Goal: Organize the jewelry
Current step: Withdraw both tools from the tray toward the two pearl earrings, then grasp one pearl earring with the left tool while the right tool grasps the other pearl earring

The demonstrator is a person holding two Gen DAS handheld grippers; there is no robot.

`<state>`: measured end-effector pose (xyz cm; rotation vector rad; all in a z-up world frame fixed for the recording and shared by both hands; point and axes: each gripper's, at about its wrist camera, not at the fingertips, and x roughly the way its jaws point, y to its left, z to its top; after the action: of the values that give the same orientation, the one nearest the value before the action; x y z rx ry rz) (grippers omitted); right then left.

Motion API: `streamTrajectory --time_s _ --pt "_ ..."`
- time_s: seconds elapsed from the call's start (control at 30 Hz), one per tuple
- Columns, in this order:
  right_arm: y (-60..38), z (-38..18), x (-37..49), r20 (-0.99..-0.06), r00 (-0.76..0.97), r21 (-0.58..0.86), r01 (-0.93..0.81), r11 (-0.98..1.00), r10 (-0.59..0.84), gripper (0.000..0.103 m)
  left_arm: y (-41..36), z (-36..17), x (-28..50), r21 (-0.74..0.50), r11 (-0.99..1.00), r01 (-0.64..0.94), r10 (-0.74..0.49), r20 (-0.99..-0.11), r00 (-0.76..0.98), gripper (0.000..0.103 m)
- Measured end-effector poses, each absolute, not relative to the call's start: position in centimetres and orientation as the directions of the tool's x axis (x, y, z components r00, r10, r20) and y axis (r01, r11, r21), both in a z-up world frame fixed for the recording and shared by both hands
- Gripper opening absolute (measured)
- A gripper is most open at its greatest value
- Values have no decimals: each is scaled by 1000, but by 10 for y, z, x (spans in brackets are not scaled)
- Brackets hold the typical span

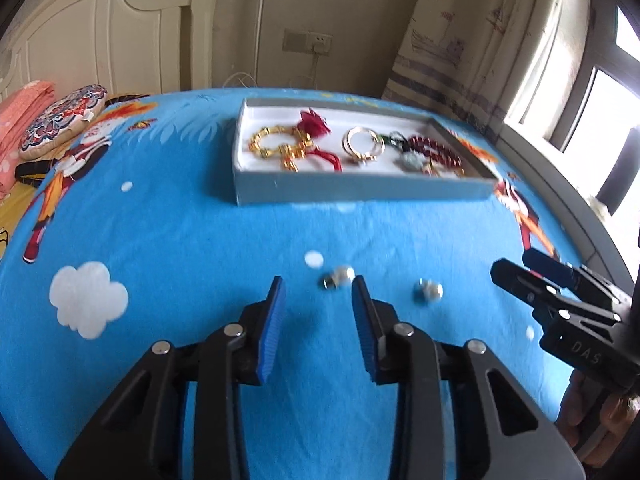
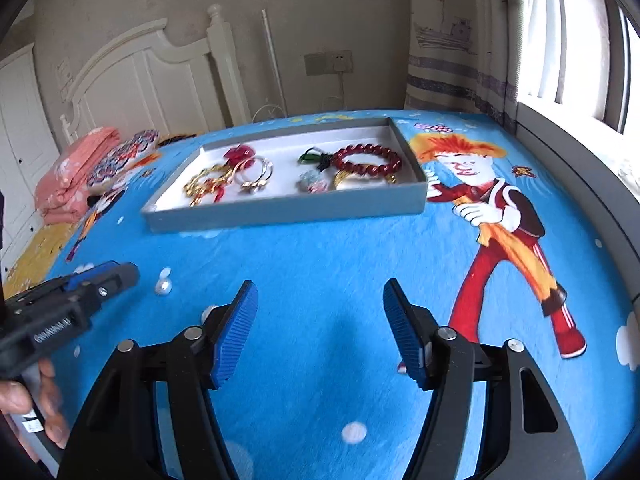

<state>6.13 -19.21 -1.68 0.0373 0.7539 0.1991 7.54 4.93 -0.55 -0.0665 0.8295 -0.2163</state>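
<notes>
Ahead, two silver earrings (image 1: pixel 337 276) loose on blue bedsheet (image 1: pixel 192 248), grey tray (image 1: pixel 360 194) beyond, both grippers' jaws apart.

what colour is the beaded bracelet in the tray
Dark red beaded bracelet, at the right end of the grey tray; clearest in the right wrist view.

A bed with a blue cartoon sheet (image 2: pixel 320 264) fills the room — white headboard (image 2: pixel 160 80) at ten o'clock, beige wall (image 2: pixel 320 8) at twelve, curtain (image 2: pixel 452 40) and bright window (image 2: pixel 624 60) at two.
</notes>
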Motion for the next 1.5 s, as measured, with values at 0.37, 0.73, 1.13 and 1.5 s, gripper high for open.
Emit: streamTrajectory --time_s 0.37,0.73,1.13,1.5 --pt "-173 -20 55 -685 701 59 -221 973 201 64 31 -14 94 -63 965 254 -211 -761 613 31" --pt "-175 -21 59 -692 688 79 -229 970 218 65 21 -16 108 15 947 320 -190 -777 600 20" --pt "-173 -23 60 -698 682 69 -241 968 219 66 17 -16 88 10 944 329 -201 -774 601 16" --pt "-165 -25 58 -709 673 35 -264 964 210 66 18 -16 75 -3 938 345 -223 -769 599 17"
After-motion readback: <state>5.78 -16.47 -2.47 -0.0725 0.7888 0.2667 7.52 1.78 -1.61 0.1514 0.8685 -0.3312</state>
